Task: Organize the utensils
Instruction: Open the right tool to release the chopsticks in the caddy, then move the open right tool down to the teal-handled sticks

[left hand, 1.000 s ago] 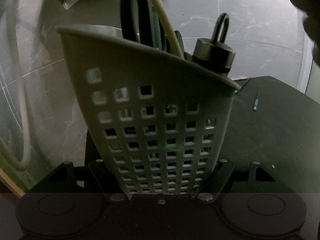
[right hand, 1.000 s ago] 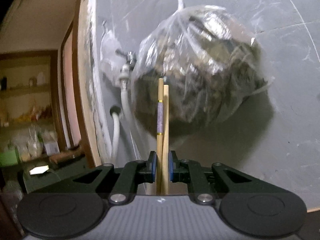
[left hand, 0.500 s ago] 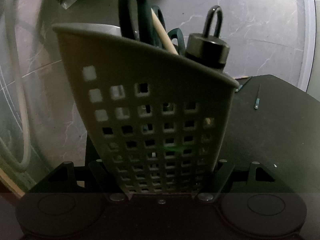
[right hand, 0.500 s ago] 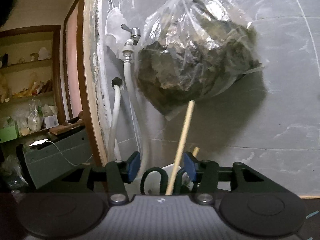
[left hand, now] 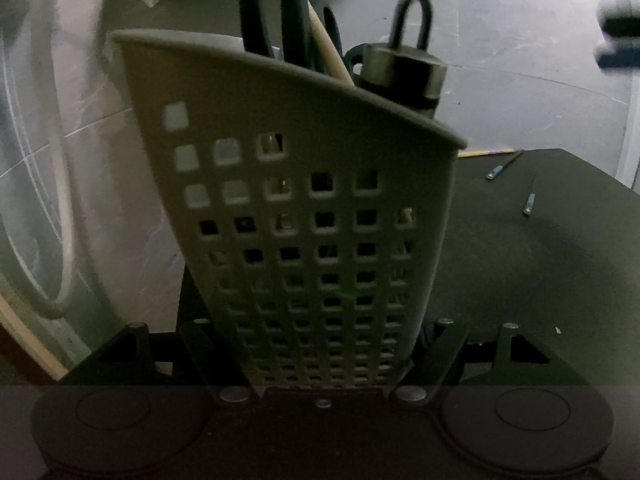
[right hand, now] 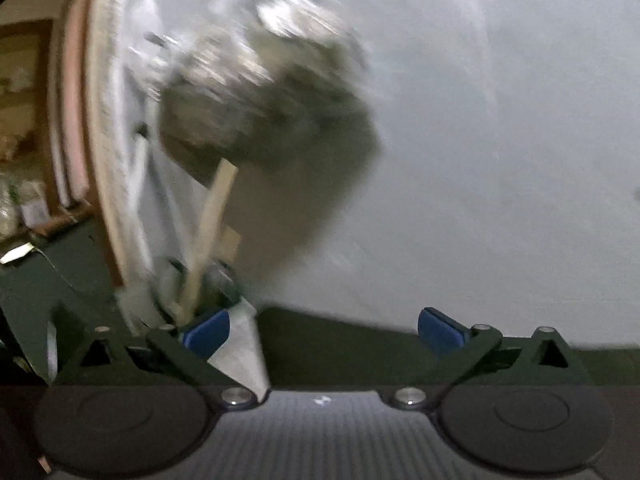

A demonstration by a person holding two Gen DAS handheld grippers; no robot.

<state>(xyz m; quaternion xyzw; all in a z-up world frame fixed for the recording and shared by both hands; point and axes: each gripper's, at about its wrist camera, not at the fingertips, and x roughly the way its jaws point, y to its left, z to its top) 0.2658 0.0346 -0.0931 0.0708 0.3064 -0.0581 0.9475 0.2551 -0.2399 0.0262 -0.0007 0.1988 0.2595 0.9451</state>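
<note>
My left gripper (left hand: 324, 354) is shut on a white perforated utensil holder (left hand: 304, 216) and holds it upright on the dark table (left hand: 540, 264). In the holder stand dark-handled scissors (left hand: 272, 12), wooden chopsticks (left hand: 326, 50) and a dark tool with a metal loop (left hand: 412, 64). My right gripper (right hand: 320, 330) is wide open and empty, its blue pads (right hand: 438, 330) far apart. In the blurred right wrist view the holder (right hand: 240, 344) and the chopsticks (right hand: 210, 220) sit at the lower left, beside my left finger.
A clear plastic bag of dark stuff (right hand: 256, 92) hangs on the grey tiled wall. White hoses (left hand: 60, 200) run down the wall at the left. Two small blue-tipped sticks (left hand: 528, 204) lie on the table at the far right.
My right gripper let go of the chopsticks into the holder, opened wide and swung away to the right. The chopsticks sank lower in the holder. My left gripper kept its hold.
</note>
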